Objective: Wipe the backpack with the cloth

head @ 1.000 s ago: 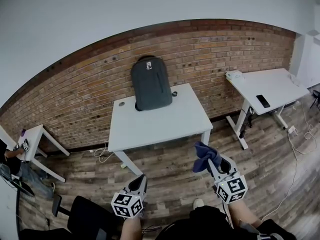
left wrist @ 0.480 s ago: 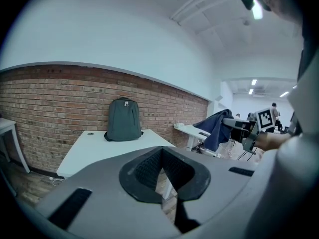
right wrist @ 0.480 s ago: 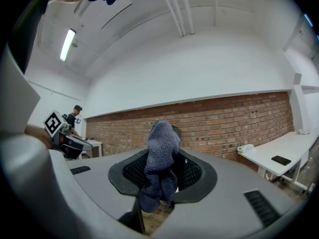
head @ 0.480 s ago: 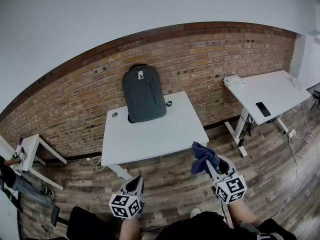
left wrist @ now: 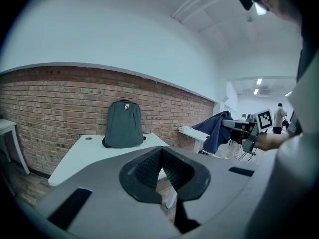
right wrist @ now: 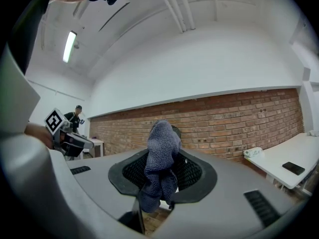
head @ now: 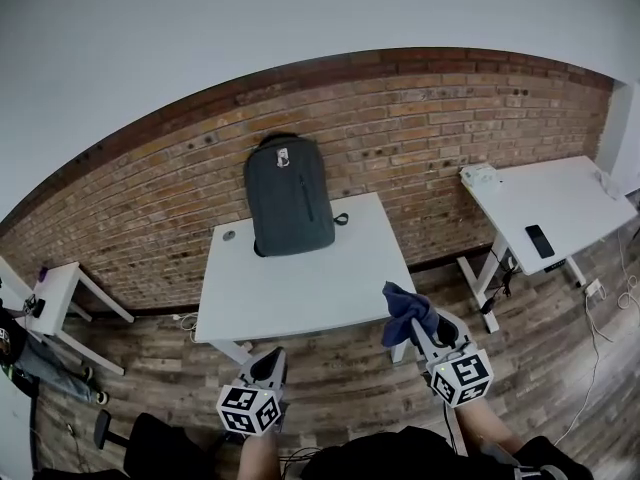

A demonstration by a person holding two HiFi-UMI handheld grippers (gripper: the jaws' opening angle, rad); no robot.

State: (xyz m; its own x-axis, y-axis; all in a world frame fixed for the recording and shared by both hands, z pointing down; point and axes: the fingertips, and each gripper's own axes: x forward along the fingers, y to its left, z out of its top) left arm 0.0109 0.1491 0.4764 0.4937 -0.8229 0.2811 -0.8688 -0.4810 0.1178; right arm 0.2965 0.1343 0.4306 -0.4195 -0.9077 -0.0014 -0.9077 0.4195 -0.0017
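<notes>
- Head view: clamps the right tool (head: 418,324) on a dark blue cloth (head: 404,308), bunched and standing up past the tips. Carries the left tool (head: 276,360) low, with nothing in it. Shows the backpack (head: 290,196) upright at the far edge of the white table (head: 300,293), leaning on the brick wall (head: 430,133), well apart from both tools.
- Left gripper view: pads brought together at the tips, nothing between them. Looks straight at the backpack across the bare table top. Could leave the bag unsteadied, since a shut tool cannot pinch a strap or edge until it is opened.
- Right gripper view: jaws pinched on the middle of the cloth, one wad above and loose folds hanging below. Hides most of the backpack behind the wad.
- Could go wrong, as a judgement: may tip or slide the merely leaning bag under a hard sideways stroke. May drag the cloth out of so small a pinch on the rough fabric. May scrape the bag with bare jaw tips if the wad folds back.
</notes>
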